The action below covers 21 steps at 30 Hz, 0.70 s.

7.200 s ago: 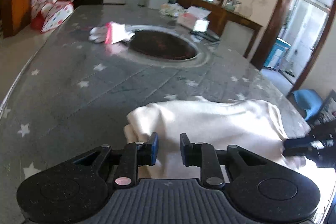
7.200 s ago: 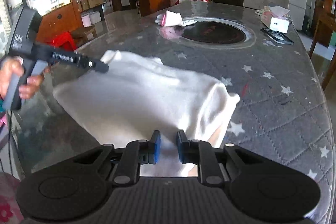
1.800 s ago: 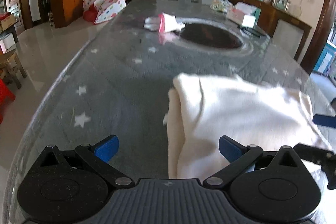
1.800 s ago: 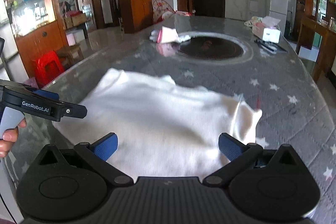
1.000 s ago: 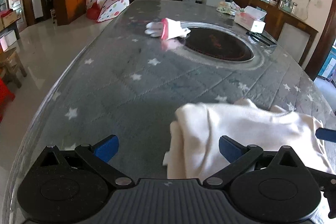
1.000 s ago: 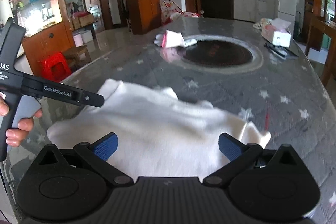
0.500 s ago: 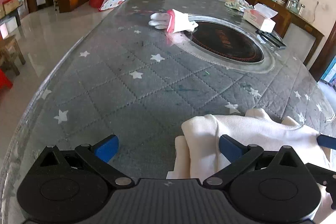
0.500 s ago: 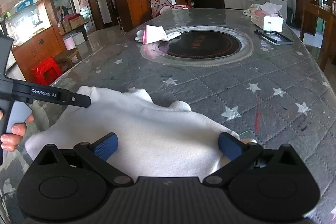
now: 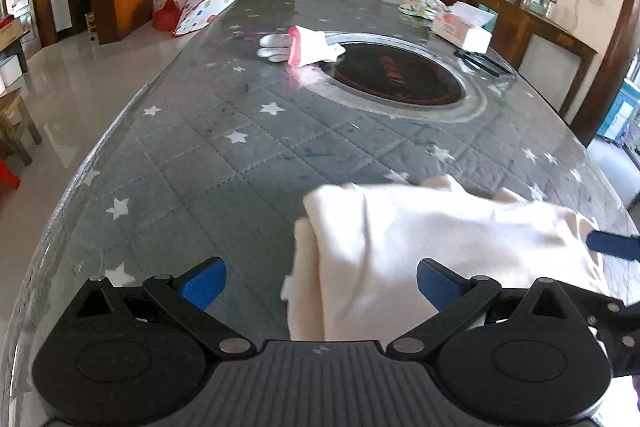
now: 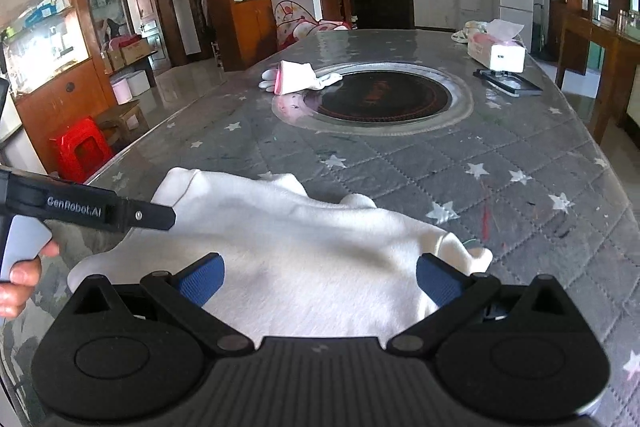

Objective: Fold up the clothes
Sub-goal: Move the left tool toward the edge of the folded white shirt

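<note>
Both grippers hover with fingers spread wide, gripping nothing: the left gripper [image 9: 322, 277] sits over the near left edge of the folded cream-white soft garment [image 9: 432, 247], the right gripper [image 10: 320, 277] over its near right part. That garment lies bunched on the grey star-patterned quilted table [image 9: 224, 163], near its front edge, well apart from the white-and-pink glove [image 9: 300, 45] beside the round dark inset cooktop [image 9: 396, 79].

Gloves [image 9: 298, 45], tissue box [image 10: 496, 53], table [image 9: 240, 147]
</note>
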Each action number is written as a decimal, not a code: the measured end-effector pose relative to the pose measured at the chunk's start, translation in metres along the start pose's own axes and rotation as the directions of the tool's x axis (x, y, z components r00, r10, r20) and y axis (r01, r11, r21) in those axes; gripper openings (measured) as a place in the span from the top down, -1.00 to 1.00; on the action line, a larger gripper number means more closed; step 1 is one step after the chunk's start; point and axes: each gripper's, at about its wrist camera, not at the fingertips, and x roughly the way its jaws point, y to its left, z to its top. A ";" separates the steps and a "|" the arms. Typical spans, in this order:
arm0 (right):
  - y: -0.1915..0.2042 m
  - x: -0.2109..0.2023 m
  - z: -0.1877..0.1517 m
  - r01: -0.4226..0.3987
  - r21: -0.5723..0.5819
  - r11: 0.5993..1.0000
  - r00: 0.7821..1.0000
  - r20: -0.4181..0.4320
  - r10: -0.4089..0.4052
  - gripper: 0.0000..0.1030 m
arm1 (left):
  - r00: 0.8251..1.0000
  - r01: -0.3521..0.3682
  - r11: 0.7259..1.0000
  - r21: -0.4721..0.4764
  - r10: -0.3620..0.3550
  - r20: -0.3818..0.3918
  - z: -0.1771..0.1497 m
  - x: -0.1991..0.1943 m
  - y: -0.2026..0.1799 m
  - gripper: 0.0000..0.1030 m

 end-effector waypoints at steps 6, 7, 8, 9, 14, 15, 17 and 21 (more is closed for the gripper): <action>0.008 -0.008 -0.004 0.027 -0.010 1.000 1.000 0.004 -0.027 -1.00 | 1.000 -0.010 0.999 0.034 0.010 0.004 -0.011 -0.011 -0.010 -1.00; 0.009 -0.009 -0.004 0.028 -0.009 1.000 1.000 0.006 -0.028 -1.00 | 1.000 -0.011 0.999 0.037 0.011 0.003 -0.013 -0.013 -0.010 -1.00; 0.010 -0.010 -0.005 0.026 -0.008 1.000 1.000 0.006 -0.026 -1.00 | 1.000 -0.013 0.999 0.040 0.012 0.003 -0.015 -0.015 -0.011 -1.00; 0.011 -0.011 -0.006 0.025 -0.009 1.000 1.000 0.005 -0.025 -1.00 | 1.000 -0.013 0.999 0.043 0.013 0.002 -0.016 -0.016 -0.012 -1.00; 0.018 -0.013 -0.011 0.040 -0.014 0.999 0.999 -0.009 -0.040 -1.00 | 1.000 -0.019 0.999 0.044 0.019 0.010 -0.023 -0.025 -0.013 -1.00; 0.019 -0.013 -0.011 0.047 -0.014 0.999 0.999 -0.014 -0.047 -1.00 | 1.000 -0.021 0.999 0.043 0.020 0.014 -0.024 -0.026 -0.013 -1.00; 0.021 -0.014 -0.012 0.059 -0.015 0.998 0.998 -0.019 -0.060 -1.00 | 0.999 -0.026 0.999 0.039 0.025 0.020 -0.025 -0.029 -0.012 -1.00; 0.023 -0.017 -0.013 0.071 -0.002 0.997 0.997 -0.026 -0.071 -1.00 | 0.999 -0.040 0.999 0.031 0.039 0.028 -0.029 -0.033 -0.012 -1.00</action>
